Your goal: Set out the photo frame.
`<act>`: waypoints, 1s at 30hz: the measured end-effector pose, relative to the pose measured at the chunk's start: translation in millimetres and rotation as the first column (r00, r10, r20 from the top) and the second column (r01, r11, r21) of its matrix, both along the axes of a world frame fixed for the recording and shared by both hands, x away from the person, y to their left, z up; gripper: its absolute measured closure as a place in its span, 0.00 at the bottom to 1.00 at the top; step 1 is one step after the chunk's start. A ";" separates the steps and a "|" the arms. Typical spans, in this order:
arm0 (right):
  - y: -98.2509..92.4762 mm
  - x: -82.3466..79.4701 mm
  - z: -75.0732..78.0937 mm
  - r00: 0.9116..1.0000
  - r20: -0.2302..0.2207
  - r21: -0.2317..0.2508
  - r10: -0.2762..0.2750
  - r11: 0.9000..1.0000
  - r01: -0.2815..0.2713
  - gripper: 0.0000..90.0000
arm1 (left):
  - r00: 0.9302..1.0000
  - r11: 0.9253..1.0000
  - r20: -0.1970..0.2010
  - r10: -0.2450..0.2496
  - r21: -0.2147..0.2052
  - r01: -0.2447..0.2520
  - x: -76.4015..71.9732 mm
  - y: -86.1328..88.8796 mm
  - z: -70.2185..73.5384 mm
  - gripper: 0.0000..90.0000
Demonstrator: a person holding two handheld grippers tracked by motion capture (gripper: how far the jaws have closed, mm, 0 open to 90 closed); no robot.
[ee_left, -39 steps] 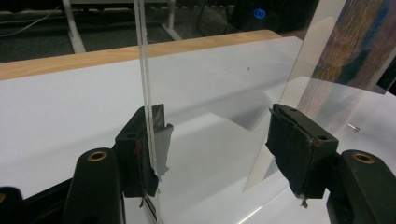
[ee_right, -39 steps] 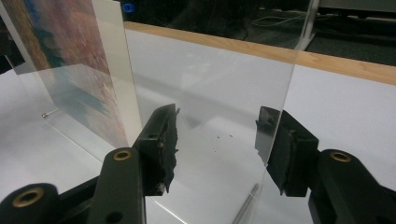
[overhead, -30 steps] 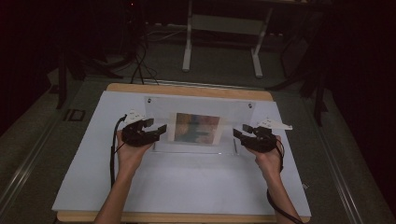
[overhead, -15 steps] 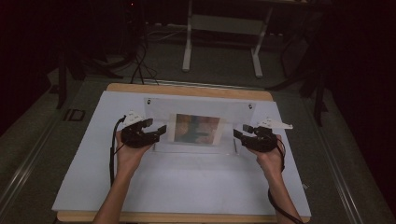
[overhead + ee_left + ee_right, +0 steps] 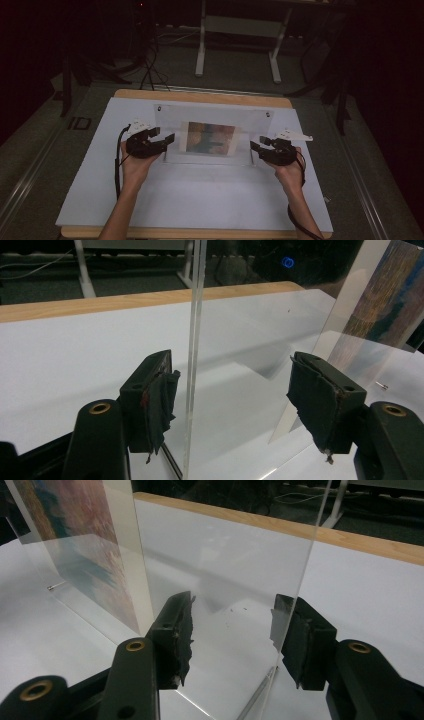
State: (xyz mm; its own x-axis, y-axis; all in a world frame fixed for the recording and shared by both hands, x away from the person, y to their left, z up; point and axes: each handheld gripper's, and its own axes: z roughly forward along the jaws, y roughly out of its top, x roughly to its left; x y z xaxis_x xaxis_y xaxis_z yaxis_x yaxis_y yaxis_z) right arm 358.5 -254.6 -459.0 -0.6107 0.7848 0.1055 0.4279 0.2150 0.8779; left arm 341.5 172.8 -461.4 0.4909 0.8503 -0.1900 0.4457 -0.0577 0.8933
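A clear acrylic picture stand (image 5: pixel 170 120) sits upright on the white sheet, with a colourful print (image 5: pixel 210 139) at its middle. My left gripper (image 5: pixel 166 135) is at the stand's left edge. In the left gripper view that thin edge (image 5: pixel 192 340) runs between the jaws of my left gripper (image 5: pixel 232 360), nearer the left pad, and the jaws are open. My right gripper (image 5: pixel 256 143) is at the stand's right edge. In the right gripper view the panel (image 5: pixel 225 545) passes between the jaws of my right gripper (image 5: pixel 232 600), its edge next to the right pad. These jaws have just been closing a little and still stand wide.
The white sheet (image 5: pixel 200 200) covers a wooden table (image 5: pixel 200 96) whose far edge shows bare. A small metal pin (image 5: pixel 382 385) lies on the sheet by the print. Beyond the table a white stand's legs (image 5: pixel 201 45) and cables lie on the dark floor.
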 end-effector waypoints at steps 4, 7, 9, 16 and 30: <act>-1.2 -0.1 0.6 1.000 -0.007 0.006 0.007 1.000 -0.007 0.55 | 1.000 1.000 0.000 0.002 0.002 -0.002 -1.4 0.0 0.4 0.38; -3.4 0.1 0.5 1.000 -0.010 0.007 0.008 1.000 -0.008 0.54 | 1.000 1.000 0.005 0.003 -0.011 -0.003 -3.4 1.9 1.4 0.39; -6.6 -0.8 0.0 1.000 -0.013 0.009 0.007 1.000 -0.007 0.53 | 1.000 1.000 0.009 0.002 -0.018 -0.002 -5.4 4.7 2.8 0.39; -19.6 -6.2 -3.7 0.999 -0.036 0.018 -0.002 1.000 0.003 0.52 | 1.000 0.999 0.014 0.010 -0.037 -0.010 -14.2 15.9 6.0 0.38; -46.0 -4.3 -10.8 0.997 -0.070 0.028 -0.028 0.999 0.030 0.52 | 0.998 0.998 -0.008 0.062 -0.032 -0.062 -22.8 40.0 3.3 0.38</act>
State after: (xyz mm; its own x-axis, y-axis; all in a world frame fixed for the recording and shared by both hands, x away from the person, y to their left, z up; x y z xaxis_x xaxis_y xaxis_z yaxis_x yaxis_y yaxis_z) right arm 354.2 -300.7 -469.7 -0.5778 0.7983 0.1699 0.4943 0.1766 0.8512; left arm 318.7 212.8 -458.1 0.4359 0.8723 -0.2216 0.4542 -0.0006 0.8909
